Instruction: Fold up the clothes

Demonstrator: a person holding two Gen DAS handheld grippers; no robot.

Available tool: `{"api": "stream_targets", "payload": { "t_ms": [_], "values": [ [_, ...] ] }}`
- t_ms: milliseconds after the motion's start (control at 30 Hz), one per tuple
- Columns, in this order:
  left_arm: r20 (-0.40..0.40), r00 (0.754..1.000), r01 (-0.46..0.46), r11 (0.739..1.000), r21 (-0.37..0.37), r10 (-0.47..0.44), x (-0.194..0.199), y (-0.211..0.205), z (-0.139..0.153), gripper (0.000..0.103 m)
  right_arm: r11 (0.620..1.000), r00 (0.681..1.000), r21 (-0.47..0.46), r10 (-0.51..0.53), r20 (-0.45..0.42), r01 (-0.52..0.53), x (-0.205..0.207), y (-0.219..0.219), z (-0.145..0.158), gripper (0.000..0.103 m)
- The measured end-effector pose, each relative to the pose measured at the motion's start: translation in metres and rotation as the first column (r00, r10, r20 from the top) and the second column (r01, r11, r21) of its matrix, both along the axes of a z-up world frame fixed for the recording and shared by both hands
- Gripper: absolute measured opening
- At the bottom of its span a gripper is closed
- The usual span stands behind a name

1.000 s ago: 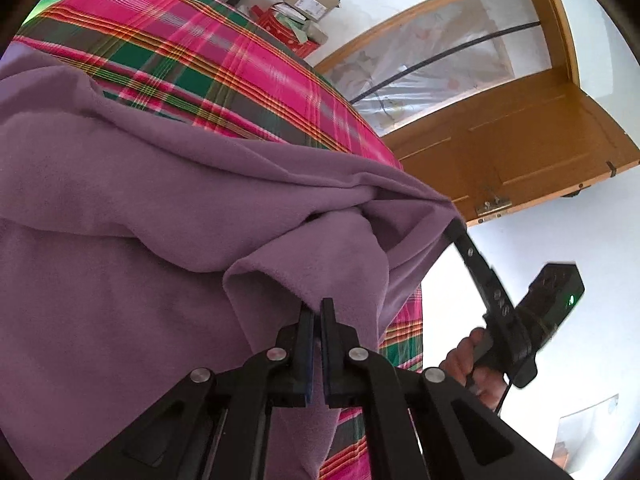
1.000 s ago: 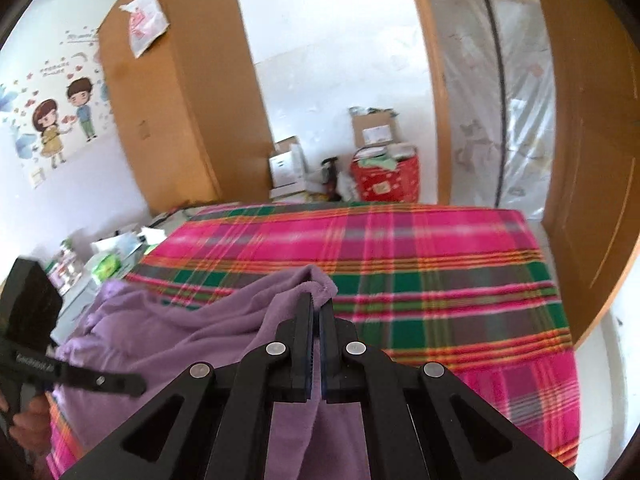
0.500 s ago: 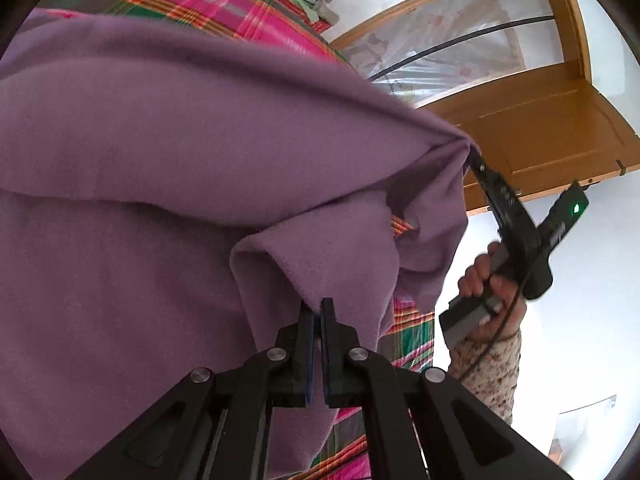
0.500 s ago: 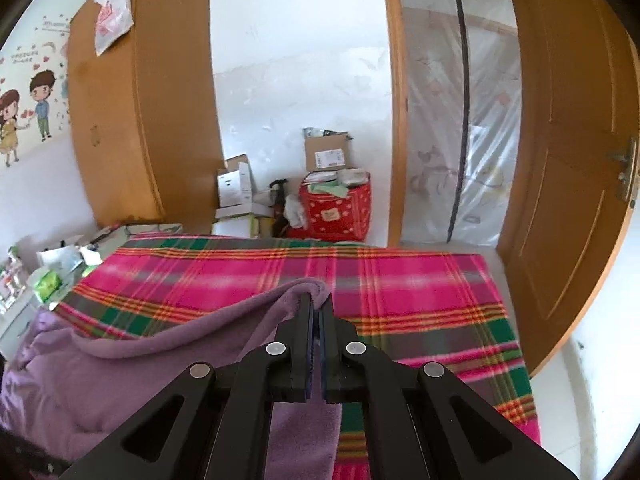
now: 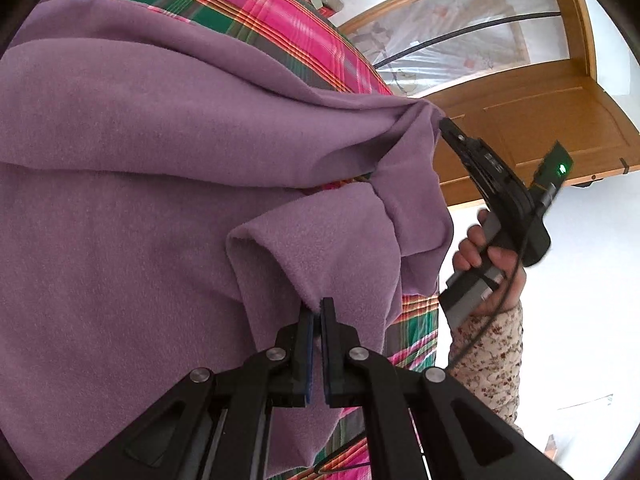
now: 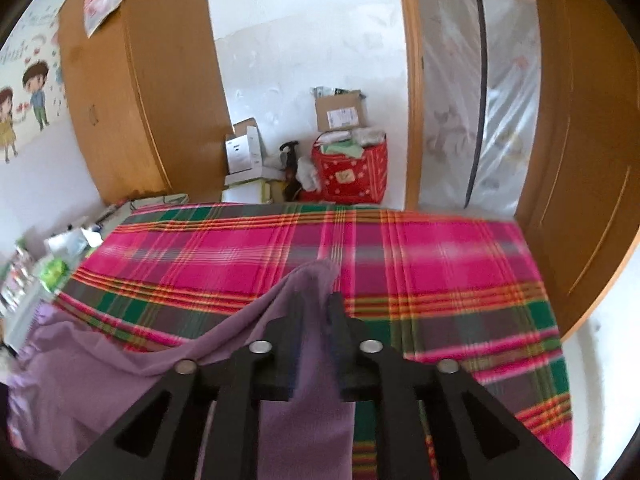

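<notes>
Bright daylight (fisheye-warped, right view blurred)

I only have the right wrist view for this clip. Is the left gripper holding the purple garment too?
Observer: Yes. The left gripper is shut on a folded edge of the purple garment.
Operator: How does the cloth run over to my side?
Observer: It gathers to a point at the right gripper, whose jaws are opening with that corner between them.
Operator: What is behind that gripper?
Observer: A hand in a floral sleeve grips its handle.
</notes>
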State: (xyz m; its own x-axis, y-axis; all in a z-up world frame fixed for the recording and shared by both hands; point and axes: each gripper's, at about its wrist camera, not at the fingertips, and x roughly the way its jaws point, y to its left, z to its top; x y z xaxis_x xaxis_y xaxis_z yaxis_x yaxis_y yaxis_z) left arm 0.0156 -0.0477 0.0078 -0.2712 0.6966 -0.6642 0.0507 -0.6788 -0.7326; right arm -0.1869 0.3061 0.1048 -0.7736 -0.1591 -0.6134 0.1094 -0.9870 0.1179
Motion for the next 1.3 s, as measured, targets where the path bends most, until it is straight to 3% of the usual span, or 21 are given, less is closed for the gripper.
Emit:
{"api": "stream_targets", "payload": {
  "t_ms": [233, 300, 367, 467, 600, 733, 800, 867, 967, 1067, 1200, 1300],
  "values": [
    [0.006, 1.000, -0.004, 1.000, 0.006, 0.004, 0.011, -0.010, 0.007, 0.003, 0.998, 0.999, -0.060, 0.035, -0.022, -0.036, 0.058, 0.020, 0.011, 0.028],
    [0.008, 1.000, -0.006, 1.000, 0.005, 0.006, -0.002, -0.005, 0.009, 0.003, 0.995, 0.998, -0.084, 0.056, -0.029, -0.058, 0.081, 0.025, 0.008, 0.033],
    [0.013, 1.000, -0.010, 1.000, 0.006, 0.010, -0.010, 0.001, 0.009, 0.003, 0.990, 0.995, -0.096, 0.098, -0.023, -0.100, 0.102, 0.025, 0.000, 0.041],
    [0.014, 1.000, -0.011, 1.000, 0.003, 0.011, -0.013, 0.006, 0.009, 0.003, 0.987, 0.989, -0.056, 0.149, 0.020, -0.148, 0.122, 0.019, -0.021, 0.045],
    [0.015, 1.000, -0.007, 1.000, -0.006, 0.007, -0.017, 0.012, 0.009, 0.003, 0.981, 0.980, -0.069, 0.186, 0.076, -0.181, 0.130, 0.014, -0.051, 0.055],
    [0.009, 1.000, -0.002, 1.000, -0.019, 0.002, -0.027, 0.025, 0.009, 0.003, 0.975, 0.968, -0.076, 0.219, 0.120, -0.211, 0.124, 0.006, -0.067, 0.055],
    [0.006, 1.000, 0.003, 1.000, -0.021, -0.003, -0.032, 0.031, 0.008, 0.003, 0.974, 0.966, -0.077, 0.221, 0.135, -0.212, 0.117, 0.004, -0.072, 0.045],
    [0.009, 1.000, 0.004, 1.000, -0.021, -0.004, -0.034, 0.033, 0.006, 0.003, 0.976, 0.969, -0.060, 0.213, 0.128, -0.207, 0.110, 0.002, -0.071, 0.025],
    [0.009, 1.000, 0.010, 1.000, -0.025, -0.009, -0.035, 0.037, 0.006, 0.003, 0.989, 0.984, 0.004, 0.150, 0.097, -0.151, 0.099, 0.006, -0.064, 0.015],
    [0.008, 1.000, 0.013, 1.000, -0.026, -0.012, -0.035, 0.039, 0.005, 0.003, 0.996, 0.997, 0.074, 0.052, 0.056, -0.056, 0.087, 0.015, -0.057, 0.015],
    [0.014, 1.000, 0.010, 1.000, -0.021, -0.010, -0.033, 0.036, 0.005, 0.003, 0.999, 0.999, 0.042, -0.029, 0.042, 0.027, 0.068, 0.032, -0.049, 0.019],
    [0.015, 1.000, 0.008, 1.000, -0.017, -0.008, -0.033, 0.035, 0.006, 0.003, 0.999, 0.997, -0.005, -0.041, 0.068, 0.042, 0.065, 0.040, -0.049, 0.034]
  ]
}}
